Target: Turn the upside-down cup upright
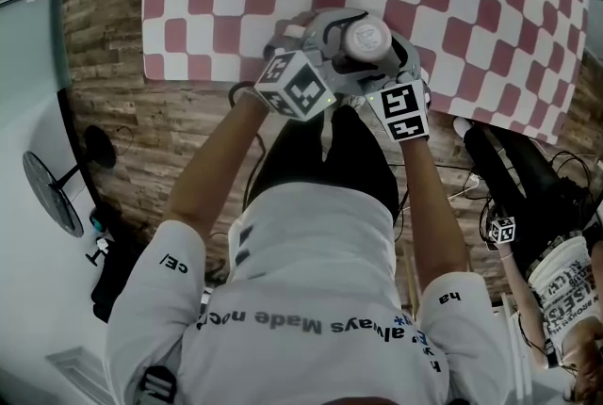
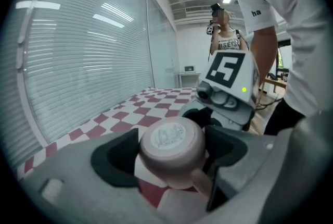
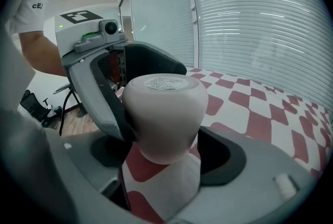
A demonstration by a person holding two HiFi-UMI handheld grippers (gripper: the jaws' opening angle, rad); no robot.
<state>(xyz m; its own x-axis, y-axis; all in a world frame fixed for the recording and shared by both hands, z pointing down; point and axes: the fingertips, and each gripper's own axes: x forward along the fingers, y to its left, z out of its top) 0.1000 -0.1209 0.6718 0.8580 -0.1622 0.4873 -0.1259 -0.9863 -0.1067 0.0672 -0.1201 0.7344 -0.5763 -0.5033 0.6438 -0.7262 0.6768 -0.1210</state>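
Observation:
A pale pink cup point(image 1: 366, 38) stands upside down on the red-and-white checked tablecloth point(image 1: 471, 8), its flat base with a round label facing up. Both grippers reach around it from the near side. In the left gripper view the cup point(image 2: 171, 142) sits between the tips of my left gripper point(image 2: 171, 154), its handle point(image 2: 200, 182) pointing back toward the camera; the pads lie close beside its sides. In the right gripper view the cup point(image 3: 164, 113) stands between the wide jaws of my right gripper point(image 3: 165, 159), with cloth showing on either side of its narrower lower part. The left gripper's jaw point(image 3: 104, 98) hugs the cup's far-left side.
The cloth's near edge point(image 1: 236, 73) runs just under the grippers, with wooden floor point(image 1: 122, 121) beyond it. A second person point(image 1: 565, 299) stands at the right. A floor fan point(image 1: 52, 191) is at the left. Slatted blinds point(image 2: 78, 61) line the wall behind the table.

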